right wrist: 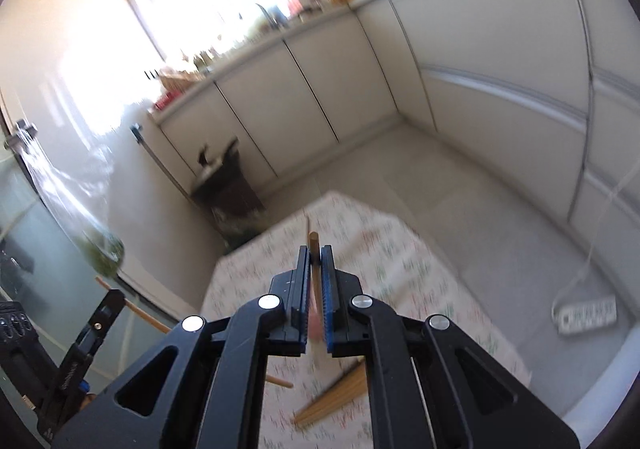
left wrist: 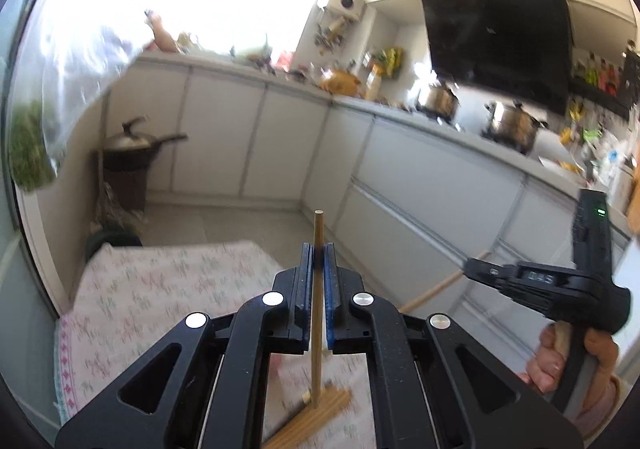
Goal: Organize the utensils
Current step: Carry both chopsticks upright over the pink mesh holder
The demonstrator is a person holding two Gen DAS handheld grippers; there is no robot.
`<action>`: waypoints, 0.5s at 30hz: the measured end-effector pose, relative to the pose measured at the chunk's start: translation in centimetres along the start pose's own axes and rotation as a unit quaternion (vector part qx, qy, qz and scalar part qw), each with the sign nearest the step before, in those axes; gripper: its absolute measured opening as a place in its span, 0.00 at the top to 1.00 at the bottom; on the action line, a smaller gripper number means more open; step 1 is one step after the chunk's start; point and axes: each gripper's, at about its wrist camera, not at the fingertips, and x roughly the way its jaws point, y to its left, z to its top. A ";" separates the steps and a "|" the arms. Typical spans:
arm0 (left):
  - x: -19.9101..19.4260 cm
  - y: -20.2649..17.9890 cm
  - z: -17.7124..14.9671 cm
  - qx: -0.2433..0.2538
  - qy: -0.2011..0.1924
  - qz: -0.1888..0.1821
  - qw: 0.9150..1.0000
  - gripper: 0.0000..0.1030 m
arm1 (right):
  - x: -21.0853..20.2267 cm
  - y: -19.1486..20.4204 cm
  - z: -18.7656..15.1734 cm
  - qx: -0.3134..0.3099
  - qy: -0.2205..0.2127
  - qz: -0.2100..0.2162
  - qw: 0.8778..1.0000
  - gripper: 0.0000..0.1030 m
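The kitchen held white cabinets under a cluttered counter, with a black range hood above two steel pots; a bench in a floral cloth stood on the pale floor tiles, near a white power strip; a bundle of wooden chopsticks lay on the cloth; the left claw was closed on one thin chopstick, upright above the bundle; the right claw was clamped on a thicker wooden stick; no writing was legible.
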 end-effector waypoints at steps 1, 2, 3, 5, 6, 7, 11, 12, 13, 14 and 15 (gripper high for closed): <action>0.5 0.1 0.7 -0.002 -0.010 0.004 1.000 0.96 | 0.2 0.3 0.8 0.000 -0.005 0.004 1.000 0.95; 0.8 0.1 1.2 -0.004 -0.016 0.007 1.000 0.96 | 0.3 0.6 1.3 0.000 -0.008 0.007 1.000 0.95; 1.3 0.3 1.7 -0.005 -0.026 0.015 1.000 0.96 | 0.5 0.8 1.9 0.000 -0.010 0.011 1.000 0.95; 2.3 0.7 2.5 -0.006 -0.037 0.028 0.999 0.96 | 1.4 1.4 2.9 -0.005 -0.009 0.014 1.000 0.95; 2.9 1.0 2.9 -0.009 -0.041 0.032 0.999 0.96 | 1.8 1.7 3.2 -0.008 -0.008 0.015 1.000 0.95; 3.4 1.2 3.1 -0.009 -0.043 0.038 0.998 0.96 | 2.3 2.1 3.5 -0.014 -0.006 0.015 1.000 0.95; 5.9 2.5 2.8 -0.010 -0.044 0.064 0.997 0.96 | 4.6 3.4 3.8 -0.036 -0.005 0.009 0.999 0.95; 6.6 3.0 2.5 -0.010 -0.042 0.071 0.997 0.96 | 5.1 3.6 3.8 -0.037 -0.003 0.009 0.999 0.95; 7.3 3.5 2.3 -0.013 -0.036 0.073 0.997 0.96 | 5.8 3.8 3.8 -0.038 0.003 0.010 0.999 0.95; 8.1 4.1 1.8 -0.023 -0.026 0.071 0.997 0.95 | 6.5 3.9 3.8 -0.039 0.008 0.011 0.999 0.95; 8.9 4.6 1.4 -0.032 -0.014 0.068 0.997 0.94 | 6.8 4.0 3.6 -0.041 0.011 0.011 0.999 0.95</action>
